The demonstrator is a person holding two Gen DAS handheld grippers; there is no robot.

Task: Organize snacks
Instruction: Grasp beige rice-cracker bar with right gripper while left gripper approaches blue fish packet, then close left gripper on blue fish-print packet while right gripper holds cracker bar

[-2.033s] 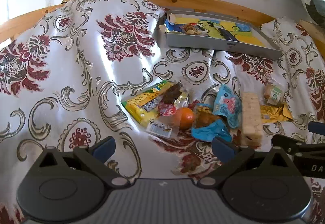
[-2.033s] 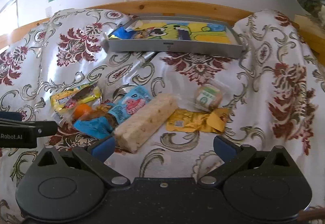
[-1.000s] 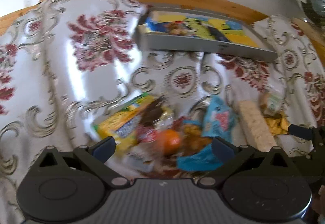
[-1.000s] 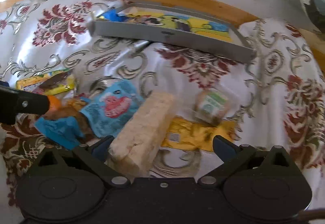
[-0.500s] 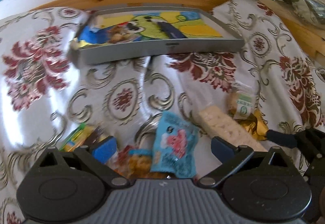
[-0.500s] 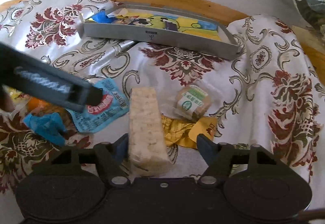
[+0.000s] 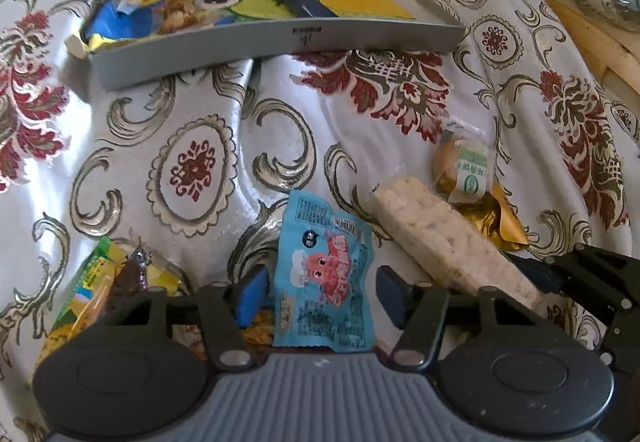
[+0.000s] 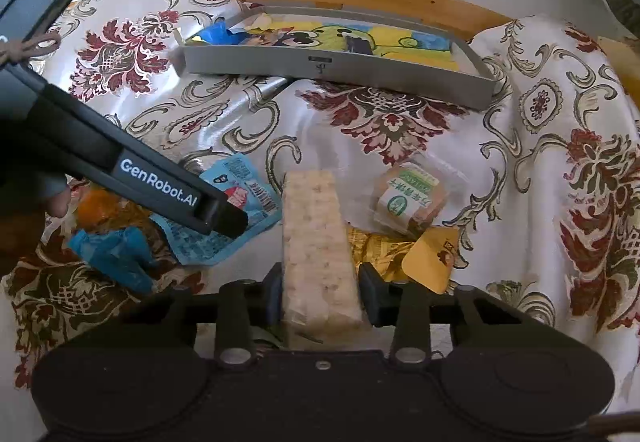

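A pale puffed-rice bar (image 8: 314,226) lies on the flowered cloth, and my right gripper (image 8: 322,294) is shut on its near end, pads against both sides. In the left wrist view the same bar (image 7: 440,234) runs toward the right gripper (image 7: 560,274) at the right edge. My left gripper (image 7: 320,298) straddles a flat blue octopus-print packet (image 7: 326,274). Its jaws are narrowed but open, with a sliver of gap on the left. One of the left gripper's fingers (image 8: 224,217) hangs over that packet (image 8: 260,201). The grey tray (image 7: 280,37) sits at the back.
A round cake in a clear wrapper (image 7: 466,169) and a gold wrapper (image 7: 496,217) lie right of the bar. A yellow-green packet (image 7: 92,282), an orange (image 8: 96,205) and a crumpled blue wrapper (image 8: 112,254) lie left. The tray (image 8: 320,63) holds wrappers. A wooden rail runs behind it.
Both grippers moved in on the snack pile. The right jaws went from wide to shut on the rice bar. The left jaws narrowed around the blue packet.
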